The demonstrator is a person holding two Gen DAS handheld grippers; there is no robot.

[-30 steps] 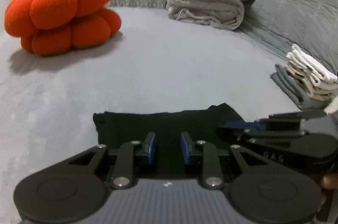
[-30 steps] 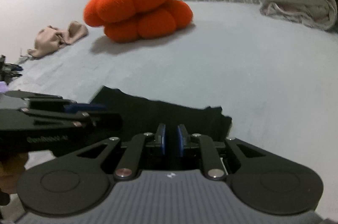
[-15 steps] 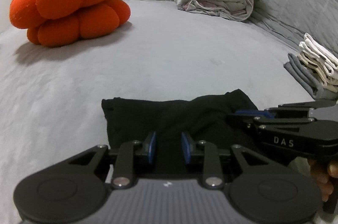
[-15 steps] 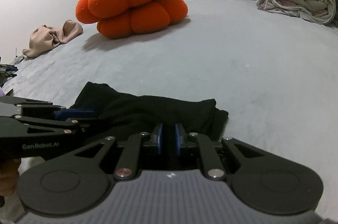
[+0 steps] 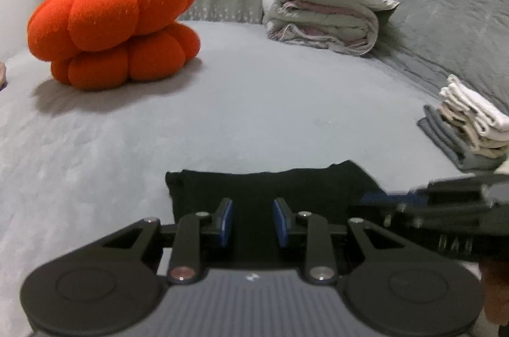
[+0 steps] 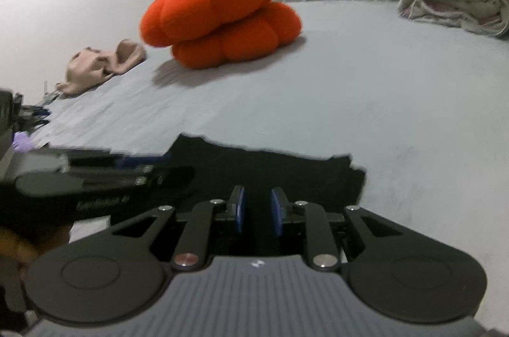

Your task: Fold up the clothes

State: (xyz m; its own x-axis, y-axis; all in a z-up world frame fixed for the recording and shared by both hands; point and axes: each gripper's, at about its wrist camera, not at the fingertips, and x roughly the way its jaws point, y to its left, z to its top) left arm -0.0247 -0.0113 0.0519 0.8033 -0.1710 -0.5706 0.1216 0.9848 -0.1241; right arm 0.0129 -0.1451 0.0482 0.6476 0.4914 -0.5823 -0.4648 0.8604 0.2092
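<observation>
A folded black garment [image 5: 270,184] lies flat on the grey bed [image 5: 254,114], close in front of both grippers. My left gripper [image 5: 253,206] hovers over its near edge, its blue pads apart and nothing pinched between them. In the right wrist view the same garment [image 6: 270,168] stretches across the foreground. My right gripper [image 6: 257,193] stands over it; its jaws are opening, and the pads are clear of the cloth. Each gripper shows blurred in the other's view: the right gripper [image 5: 413,197] at the right, the left gripper [image 6: 143,165] at the left.
An orange pumpkin plush [image 5: 114,31] sits at the back left. Rolled bedding under a purple pillow [image 5: 324,18] is at the back. A stack of folded clothes [image 5: 467,127] stands at the right, and a crumpled beige garment [image 6: 98,66] lies at the left.
The right gripper's pads, nearly together half a second ago, have spread apart. Both grippers have drawn back and up a little from the black garment, which stays flat.
</observation>
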